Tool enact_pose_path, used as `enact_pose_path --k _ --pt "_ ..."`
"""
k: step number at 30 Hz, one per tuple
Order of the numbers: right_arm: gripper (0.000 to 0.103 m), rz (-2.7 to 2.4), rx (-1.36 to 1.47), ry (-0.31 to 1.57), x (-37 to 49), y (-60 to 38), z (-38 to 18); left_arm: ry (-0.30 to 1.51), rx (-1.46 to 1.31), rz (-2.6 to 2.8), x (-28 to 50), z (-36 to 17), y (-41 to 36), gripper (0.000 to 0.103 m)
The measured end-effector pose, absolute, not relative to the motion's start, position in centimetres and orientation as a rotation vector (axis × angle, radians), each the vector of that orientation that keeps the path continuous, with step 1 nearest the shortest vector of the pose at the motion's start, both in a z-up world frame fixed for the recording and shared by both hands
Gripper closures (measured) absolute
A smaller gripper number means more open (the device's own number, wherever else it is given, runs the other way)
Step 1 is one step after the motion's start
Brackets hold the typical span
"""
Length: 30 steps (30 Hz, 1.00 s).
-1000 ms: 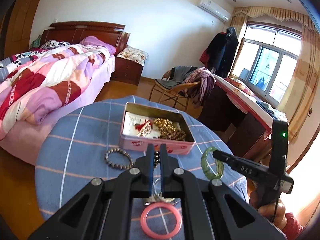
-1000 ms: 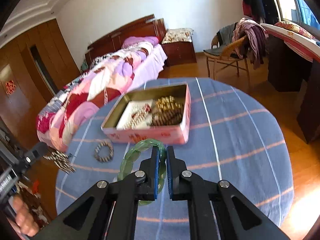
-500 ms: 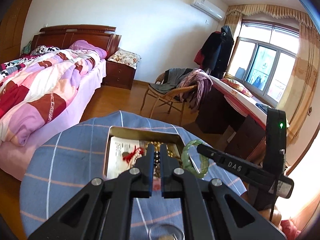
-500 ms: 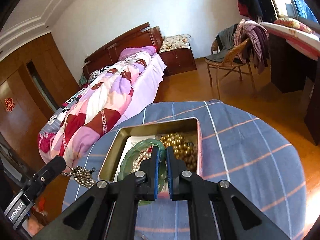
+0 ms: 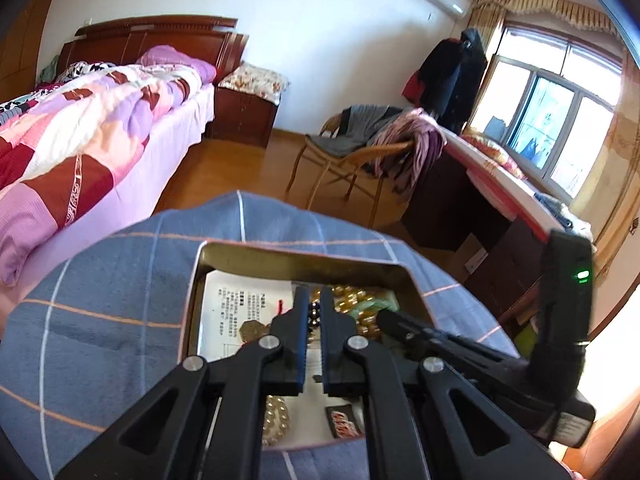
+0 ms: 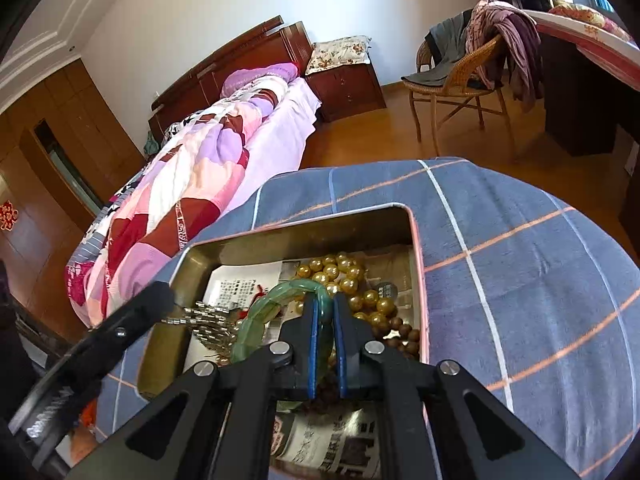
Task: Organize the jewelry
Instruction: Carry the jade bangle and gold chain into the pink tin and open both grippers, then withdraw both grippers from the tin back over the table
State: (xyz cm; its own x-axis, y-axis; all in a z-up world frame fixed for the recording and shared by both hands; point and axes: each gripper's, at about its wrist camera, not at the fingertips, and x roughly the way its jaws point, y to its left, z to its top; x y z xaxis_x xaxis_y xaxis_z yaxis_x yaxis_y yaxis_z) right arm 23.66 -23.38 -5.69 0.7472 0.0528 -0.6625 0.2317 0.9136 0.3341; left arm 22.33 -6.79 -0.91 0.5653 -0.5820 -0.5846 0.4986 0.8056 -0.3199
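Translucent green bangle (image 6: 280, 300) pinched in right jaws over tin (image 6: 304, 226); left jaws clamp dark beads (image 5: 315, 314).

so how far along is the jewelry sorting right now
Partly done. The tin already holds gold pearl beads and brown wooden beads. In hand: the right tool is shut on the green bangle above the tin, and the left tool grips a dark metallic bead strand over it. Left to do: release both into the tin. Whether anything remains on the table can't be seen.
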Motion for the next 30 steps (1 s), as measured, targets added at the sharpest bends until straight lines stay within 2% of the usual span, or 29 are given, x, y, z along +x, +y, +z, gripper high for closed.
enact_pose_path --k 3,5,6,7,8,10,14,30 --pt "0.088 -0.105 0.406 0.730 23.9 -23.4 -5.6 0.764 -0.092 -0.605 22.9 -1.8 -7.1 0.098" --pt "0.067 -0.101 0.402 0.727 23.7 -23.4 -5.3 0.795 -0.083 -0.583 23.1 -2.2 -7.1 0.096" --pt "0.060 -0.100 0.404 0.718 23.6 -23.5 -5.1 0.809 -0.084 -0.575 23.3 -2.3 -7.0 0.094" --pt "0.051 -0.106 0.403 0.708 23.4 -23.5 -4.8 0.826 -0.082 -0.559 23.2 -2.3 -6.9 0.081" --pt "0.047 -0.106 0.402 0.693 23.0 -23.4 -4.4 0.832 -0.078 -0.540 23.2 -2.2 -6.7 0.060" --pt "0.046 -0.121 0.396 0.674 22.1 -23.3 -3.6 0.807 -0.071 -0.513 22.5 -1.6 -6.3 0.040" --pt "0.046 -0.175 0.399 0.665 19.5 -23.4 -2.4 0.754 -0.003 -0.463 20.0 -0.2 -5.3 0.032" --pt "0.046 -0.101 0.336 0.702 6.1 -19.7 -2.2 0.725 -0.014 -0.357 8.4 -0.2 3.7 0.028"
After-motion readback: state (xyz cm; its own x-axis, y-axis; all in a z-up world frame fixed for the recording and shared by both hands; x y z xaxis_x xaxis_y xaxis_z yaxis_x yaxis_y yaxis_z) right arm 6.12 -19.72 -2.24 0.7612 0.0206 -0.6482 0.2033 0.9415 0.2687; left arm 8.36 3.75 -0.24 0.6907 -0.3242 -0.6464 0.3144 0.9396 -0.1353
